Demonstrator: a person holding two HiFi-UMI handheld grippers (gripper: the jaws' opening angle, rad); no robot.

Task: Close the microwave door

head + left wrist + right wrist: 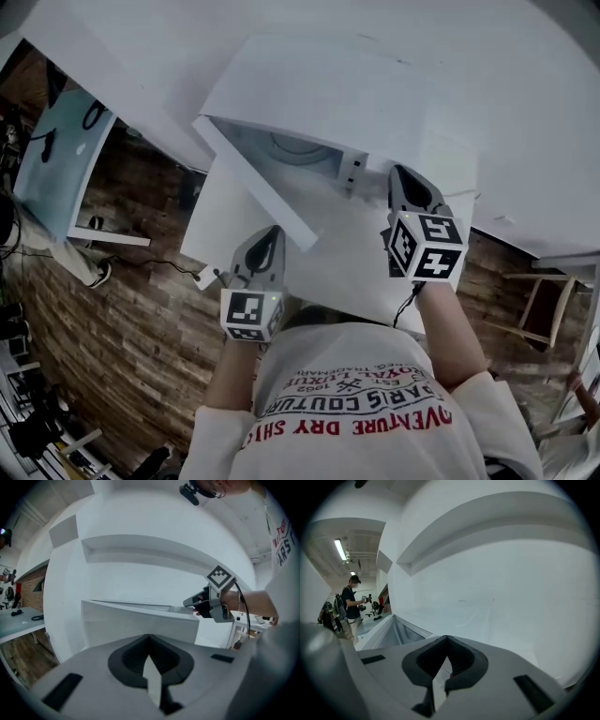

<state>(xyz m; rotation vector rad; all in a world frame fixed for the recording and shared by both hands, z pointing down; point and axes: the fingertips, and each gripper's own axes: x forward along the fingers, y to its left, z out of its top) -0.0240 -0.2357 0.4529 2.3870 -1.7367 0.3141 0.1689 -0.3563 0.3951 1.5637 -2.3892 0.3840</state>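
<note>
Microwave [356,94] stands white on its white counter [525,84], far from the person, and its door [253,183] is wide open, swung out toward the near left with the cavity [291,150] showing behind it. Left gripper [275,232] is up by the door's free end, just beside it; contact cannot be told. In the left gripper view that door [140,623] fills the space right ahead of the left gripper [151,677], whose jaws are drawn together on nothing, only a sliver of light between them. Right gripper [401,173] hovers at the microwave's right front, and the right gripper view shows the right gripper [440,677] closed and empty too, cavity [389,632] off to its left.
</note>
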